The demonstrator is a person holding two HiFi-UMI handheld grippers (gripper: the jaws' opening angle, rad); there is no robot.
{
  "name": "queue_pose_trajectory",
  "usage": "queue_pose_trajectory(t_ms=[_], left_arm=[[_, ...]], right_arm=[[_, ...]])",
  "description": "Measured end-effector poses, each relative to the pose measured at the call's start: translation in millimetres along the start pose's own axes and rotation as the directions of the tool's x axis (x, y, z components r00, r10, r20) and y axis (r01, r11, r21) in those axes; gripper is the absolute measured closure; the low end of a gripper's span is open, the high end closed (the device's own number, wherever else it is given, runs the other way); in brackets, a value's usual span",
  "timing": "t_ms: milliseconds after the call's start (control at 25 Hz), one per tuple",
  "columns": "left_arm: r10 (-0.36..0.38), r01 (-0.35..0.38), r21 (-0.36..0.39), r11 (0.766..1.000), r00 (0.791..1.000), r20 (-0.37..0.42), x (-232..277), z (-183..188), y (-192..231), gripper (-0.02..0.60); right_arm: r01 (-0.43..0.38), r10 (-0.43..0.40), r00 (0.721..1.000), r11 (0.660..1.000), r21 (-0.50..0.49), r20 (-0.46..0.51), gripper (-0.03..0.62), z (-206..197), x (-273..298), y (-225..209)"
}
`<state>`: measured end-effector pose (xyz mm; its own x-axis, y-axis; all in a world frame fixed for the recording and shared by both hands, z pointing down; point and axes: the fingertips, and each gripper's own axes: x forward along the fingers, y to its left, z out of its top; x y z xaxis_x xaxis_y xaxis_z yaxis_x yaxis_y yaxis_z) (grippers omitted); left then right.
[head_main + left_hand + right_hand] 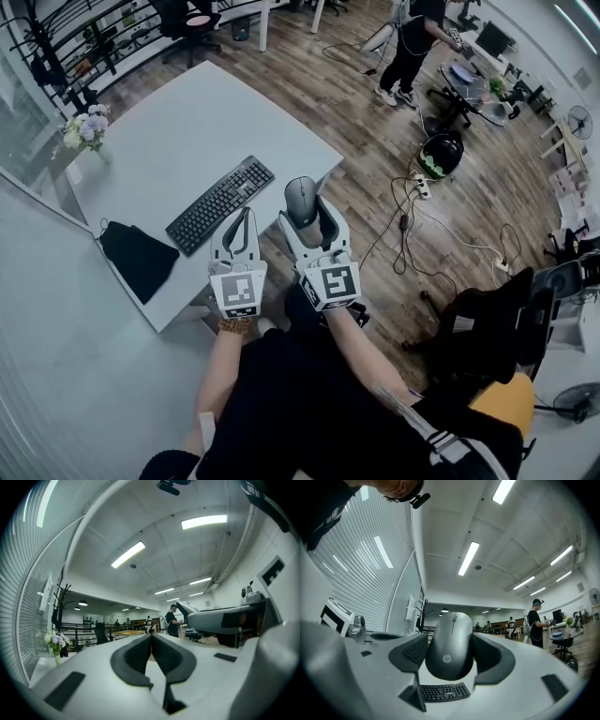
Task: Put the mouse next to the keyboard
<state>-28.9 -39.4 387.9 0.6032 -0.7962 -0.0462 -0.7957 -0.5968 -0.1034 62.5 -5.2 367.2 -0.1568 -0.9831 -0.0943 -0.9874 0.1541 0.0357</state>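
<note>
While the person's arms reach forward from a black top, each hand holds a gripper at the near edge of the white table (pixel 178 112). The left gripper (pixel 241 221) has its jaws pressed together, tips meeting with nothing between them, as the left gripper view confirms (pixel 151 638). Just to its right, the right gripper (pixel 306 212) has its jaws spread around a grey mouse (pixel 301 195) and closed against its sides. In the right gripper view the mouse (pixel 450 651) stands upright between the dark pads (pixel 411 654), its logo facing the camera, and the keyboard (pixel 443 692) shows below it.

In the head view the mouse sits over the table's near right edge, just beside the right end of the black keyboard (pixel 221 203), which lies diagonally on the table. A black cloth (pixel 139 259) lies at the table's left edge, near the keyboard. Farther back, a small vase of pale flowers (pixel 85 127) stands at the far left corner. Beyond the table, cables (pixel 412 220) trail across the wooden floor, and a person in dark clothes (pixel 411 45) stands at a desk well away.
</note>
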Motion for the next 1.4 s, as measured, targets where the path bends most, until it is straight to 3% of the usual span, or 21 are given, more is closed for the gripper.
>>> queue_pose_trajectory(t_ms=[1400], left_arm=[[-0.034,0.033,-0.012,0.999,0.999,-0.035,50.0,-21.4,16.4,0.571]], right_arm=[[0.011,-0.01,1.0,1.0,0.003,-0.027,0.295,-16.1,55.2,-24.9]])
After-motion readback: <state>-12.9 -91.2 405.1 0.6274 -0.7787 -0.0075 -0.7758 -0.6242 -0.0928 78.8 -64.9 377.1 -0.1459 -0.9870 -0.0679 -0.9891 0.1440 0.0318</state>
